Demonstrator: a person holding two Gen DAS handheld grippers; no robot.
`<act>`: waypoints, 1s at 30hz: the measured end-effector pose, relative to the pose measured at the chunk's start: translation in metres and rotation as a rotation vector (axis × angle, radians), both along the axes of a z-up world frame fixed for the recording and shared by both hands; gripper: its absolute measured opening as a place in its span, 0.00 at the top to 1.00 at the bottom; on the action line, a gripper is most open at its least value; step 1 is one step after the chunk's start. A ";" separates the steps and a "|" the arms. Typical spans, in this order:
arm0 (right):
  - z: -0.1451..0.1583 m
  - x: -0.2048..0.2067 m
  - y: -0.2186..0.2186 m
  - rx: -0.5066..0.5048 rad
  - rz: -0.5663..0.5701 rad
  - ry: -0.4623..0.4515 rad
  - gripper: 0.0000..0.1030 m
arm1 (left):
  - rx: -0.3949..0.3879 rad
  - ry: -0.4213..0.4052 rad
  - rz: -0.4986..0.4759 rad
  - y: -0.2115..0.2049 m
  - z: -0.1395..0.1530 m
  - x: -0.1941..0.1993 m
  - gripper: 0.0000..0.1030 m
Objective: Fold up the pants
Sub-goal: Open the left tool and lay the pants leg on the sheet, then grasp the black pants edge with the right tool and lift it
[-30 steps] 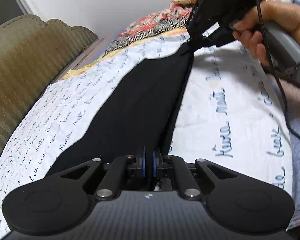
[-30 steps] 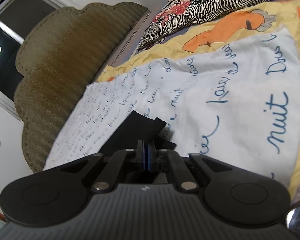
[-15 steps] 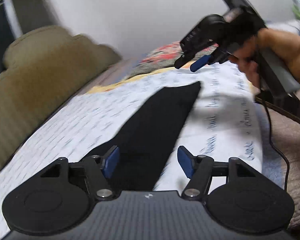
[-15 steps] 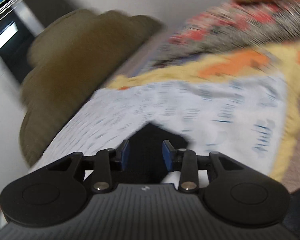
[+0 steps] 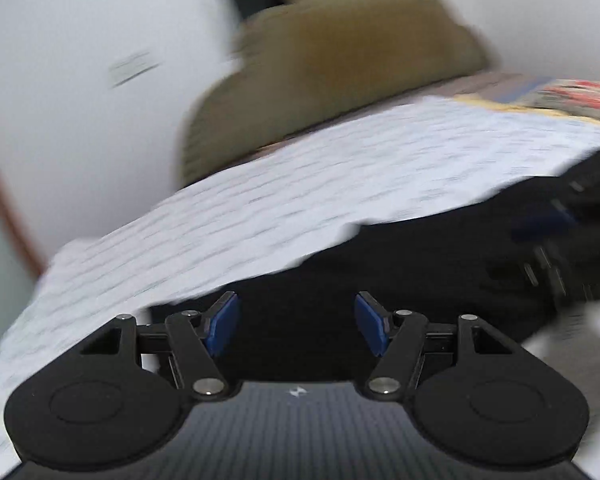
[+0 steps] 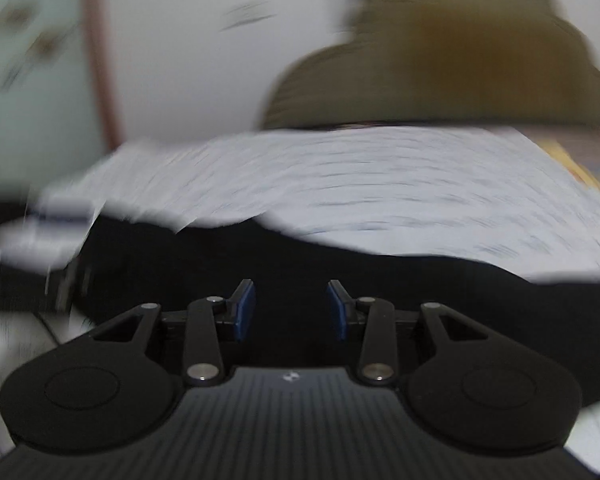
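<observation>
The black pants (image 5: 400, 264) lie flat on the white bedsheet with blue writing (image 5: 260, 208), running from the lower middle to the right edge of the left wrist view. My left gripper (image 5: 296, 324) hovers over their near edge, open, its blue pads wide apart and gripping nothing. In the right wrist view the pants (image 6: 380, 292) stretch across the picture below the sheet (image 6: 360, 172). Above them my right gripper (image 6: 291, 310) is open with a narrower gap and no cloth pinched. A blurred dark shape with a blue pad, the right gripper (image 5: 548, 220), shows at the right of the left wrist view. Both views are motion-blurred.
An olive padded headboard (image 5: 340, 60) stands behind the bed, also in the right wrist view (image 6: 460, 60). A white wall (image 5: 80, 80) and a reddish door frame (image 6: 100, 60) lie to the left. A patterned red and black cover (image 5: 580, 96) is at the far right.
Both grippers were shut on the pants a second ago; they have opened and let the cloth go. Both have swung round fast, so the headboard now sits ahead and the pants lie crosswise.
</observation>
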State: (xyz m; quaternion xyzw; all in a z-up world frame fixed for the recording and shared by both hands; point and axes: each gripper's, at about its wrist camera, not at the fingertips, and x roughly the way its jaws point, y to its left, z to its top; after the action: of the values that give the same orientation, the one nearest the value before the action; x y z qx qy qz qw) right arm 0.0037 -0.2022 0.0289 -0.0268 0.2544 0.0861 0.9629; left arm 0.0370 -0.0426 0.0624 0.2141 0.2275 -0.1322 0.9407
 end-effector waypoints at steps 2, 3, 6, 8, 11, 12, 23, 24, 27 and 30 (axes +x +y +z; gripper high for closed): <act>-0.004 0.010 0.053 -0.124 0.110 -0.014 0.64 | 0.028 -0.020 0.138 0.030 0.002 0.013 0.38; -0.004 0.013 0.077 -0.173 0.157 -0.029 0.65 | 0.044 -0.027 0.203 0.046 0.002 0.019 0.38; -0.007 0.024 0.141 -0.272 0.287 -0.061 0.63 | 0.045 -0.012 0.365 0.102 0.002 0.036 0.38; -0.008 0.032 0.179 -0.326 0.352 -0.076 0.62 | -0.007 0.028 0.424 0.135 0.003 0.044 0.38; -0.017 0.040 0.226 -0.413 0.428 -0.101 0.61 | -0.073 0.067 0.481 0.170 0.002 0.050 0.38; -0.021 0.044 0.236 -0.438 0.448 -0.101 0.61 | -0.081 0.069 0.493 0.179 0.001 0.050 0.38; -0.063 0.082 0.304 -0.749 0.510 -0.137 0.90 | -0.111 0.063 0.498 0.201 -0.011 0.046 0.38; -0.063 0.083 0.305 -0.748 0.501 -0.155 0.92 | -0.116 0.063 0.501 0.203 -0.011 0.045 0.38; -0.051 0.088 0.306 -0.714 0.430 -0.250 0.93 | -0.121 0.064 0.511 0.208 -0.014 0.046 0.38; -0.045 0.097 0.311 -0.689 0.434 -0.237 0.92 | -0.127 0.073 0.520 0.212 -0.017 0.047 0.37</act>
State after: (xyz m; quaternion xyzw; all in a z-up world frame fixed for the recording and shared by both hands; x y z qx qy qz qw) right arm 0.1004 0.1090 -0.0158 -0.4096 0.1444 0.1932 0.8798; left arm 0.0836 0.1694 0.0459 0.0842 0.3000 0.0922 0.9457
